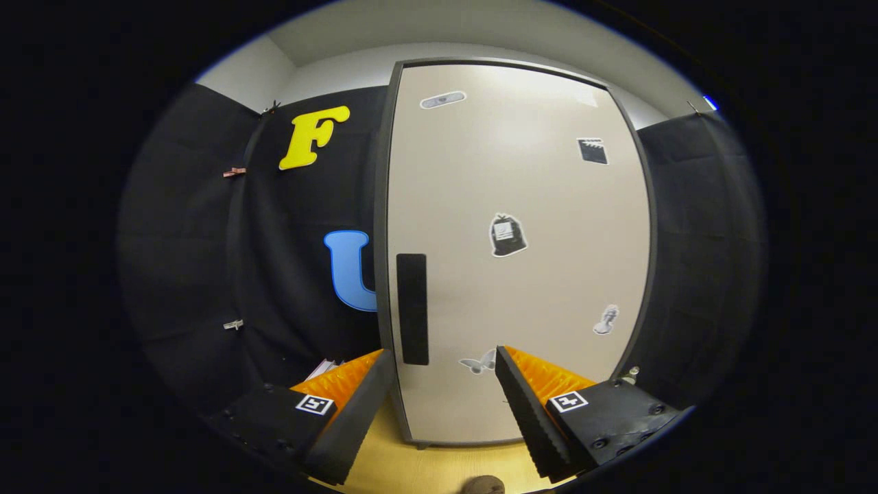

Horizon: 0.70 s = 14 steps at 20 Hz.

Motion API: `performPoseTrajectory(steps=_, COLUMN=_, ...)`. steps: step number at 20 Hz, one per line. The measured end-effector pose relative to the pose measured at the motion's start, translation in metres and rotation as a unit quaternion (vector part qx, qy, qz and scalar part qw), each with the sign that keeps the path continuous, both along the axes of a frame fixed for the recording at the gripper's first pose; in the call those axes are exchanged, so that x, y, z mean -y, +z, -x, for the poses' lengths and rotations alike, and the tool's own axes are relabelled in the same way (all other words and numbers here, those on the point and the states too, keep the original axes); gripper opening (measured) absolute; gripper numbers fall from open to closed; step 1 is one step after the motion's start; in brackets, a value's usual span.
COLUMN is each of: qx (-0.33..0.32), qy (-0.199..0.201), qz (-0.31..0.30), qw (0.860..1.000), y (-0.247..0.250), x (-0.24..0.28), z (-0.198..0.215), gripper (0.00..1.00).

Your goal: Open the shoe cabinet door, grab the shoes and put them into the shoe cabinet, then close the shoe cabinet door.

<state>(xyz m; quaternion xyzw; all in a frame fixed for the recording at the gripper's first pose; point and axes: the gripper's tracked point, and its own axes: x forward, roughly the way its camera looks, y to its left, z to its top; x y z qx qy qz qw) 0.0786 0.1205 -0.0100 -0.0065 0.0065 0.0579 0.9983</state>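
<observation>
A tall beige shoe cabinet [514, 206] with a dark frame stands straight ahead, its door shut. A black vertical handle [412, 309] sits near the door's left edge, low down. Several small stickers dot the door. My gripper [446, 360] is open, its two fingers spread wide with nothing between them. The left fingertip [381, 367] is just left of and below the handle, short of the door. A brownish rounded thing [483, 486], maybe a shoe's tip, peeks in below the fingers.
Black cloth walls [206, 240] flank the cabinet on both sides. A light wooden floor [439, 466] lies under the fingers in front of the cabinet. Some white papers [326, 368] lie low on the left behind the left finger.
</observation>
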Motion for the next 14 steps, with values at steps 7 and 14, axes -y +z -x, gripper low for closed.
performPoseTrajectory(steps=7, qx=-0.008, qy=-0.008, qz=0.006, qw=1.000, y=-0.011, x=-0.024, z=-0.055, gripper=0.97)
performPoseTrajectory(steps=14, qx=-0.008, qy=-0.028, qz=-0.002, qw=1.000, y=-0.014, x=-0.023, z=-0.089, gripper=0.93)
